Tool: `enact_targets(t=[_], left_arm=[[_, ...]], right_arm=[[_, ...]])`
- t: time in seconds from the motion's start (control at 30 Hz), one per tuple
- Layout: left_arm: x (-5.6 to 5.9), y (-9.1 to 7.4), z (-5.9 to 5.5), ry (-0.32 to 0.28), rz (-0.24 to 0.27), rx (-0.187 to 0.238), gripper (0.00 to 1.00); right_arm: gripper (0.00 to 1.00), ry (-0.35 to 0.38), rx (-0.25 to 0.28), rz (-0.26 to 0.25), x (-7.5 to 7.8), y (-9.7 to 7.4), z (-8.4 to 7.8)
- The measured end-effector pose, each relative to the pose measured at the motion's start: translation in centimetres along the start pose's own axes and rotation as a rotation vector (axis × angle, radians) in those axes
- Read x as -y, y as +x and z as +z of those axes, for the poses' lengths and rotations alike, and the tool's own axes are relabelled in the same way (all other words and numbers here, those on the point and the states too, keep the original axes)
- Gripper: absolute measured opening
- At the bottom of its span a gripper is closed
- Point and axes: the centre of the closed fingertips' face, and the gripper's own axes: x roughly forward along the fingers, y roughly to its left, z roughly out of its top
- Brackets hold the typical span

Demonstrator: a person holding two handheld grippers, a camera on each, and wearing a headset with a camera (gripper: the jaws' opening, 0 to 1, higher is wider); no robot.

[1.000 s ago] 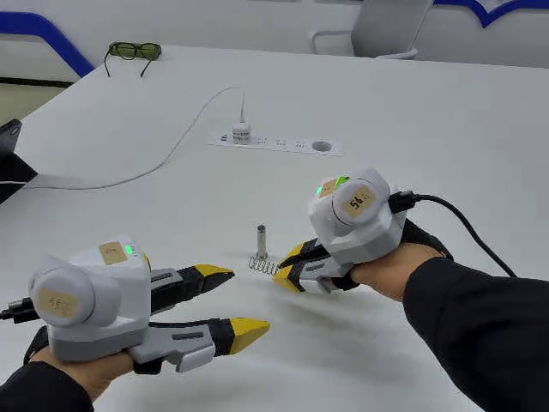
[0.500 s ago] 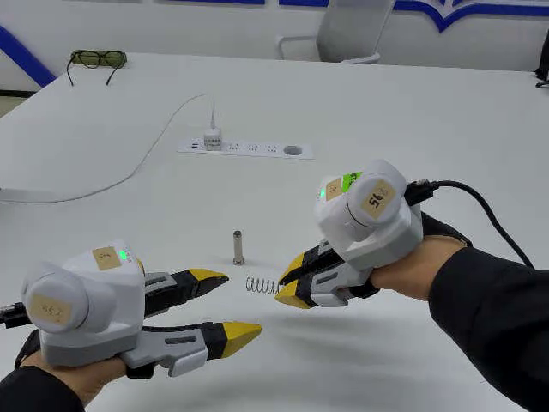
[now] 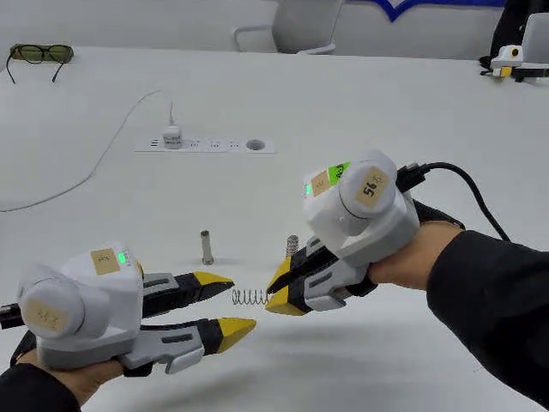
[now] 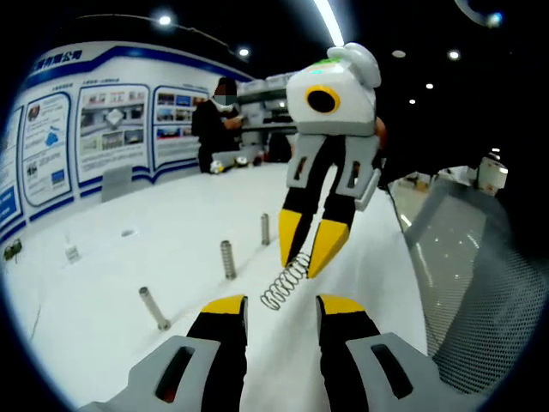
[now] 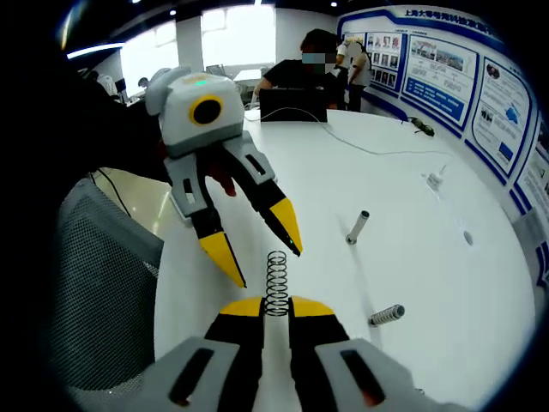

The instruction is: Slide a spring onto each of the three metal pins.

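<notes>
Head view: spring clamped by one end in right tool and held level above tabletop. Free end offered to left tool, jaws apart; regrip judged likely. Bare pin far left. Sprung pin partly hidden behind right tool.
Left gripper view: third pin seen farther off; coil on it cannot be told.
Right gripper view: spring's clamped end hidden between jaw tips.

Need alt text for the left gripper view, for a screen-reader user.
The right hand-held gripper comes in from the top of the frame, pinching one end of a spring between its yellow tips, just beyond the open jaws of the left hand-held gripper. Three metal pins stand on the white table at frame left.
</notes>
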Motion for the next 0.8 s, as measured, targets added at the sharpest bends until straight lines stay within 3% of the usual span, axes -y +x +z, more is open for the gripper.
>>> enact_targets(t=[0.27, 0.53, 0.8], left_arm=[[0.5, 0.8, -0.3, 0.022, -0.058, -0.005, 0.25], [0.9, 1.6, 0.2, 0.046, -0.112, 0.019, 0.15], [1.5, 2.1, 0.4, 0.067, -0.138, 0.021, 0.13]], right_arm=[[0.12, 0.026, -0.046, 0.023, -0.5, -0.3, -0.8], [0.12, 0.035, -0.088, 0.037, -0.2, -0.8, -1.4], [0.12, 0.041, -0.107, 0.032, -0.6, -1.7, -1.3]])
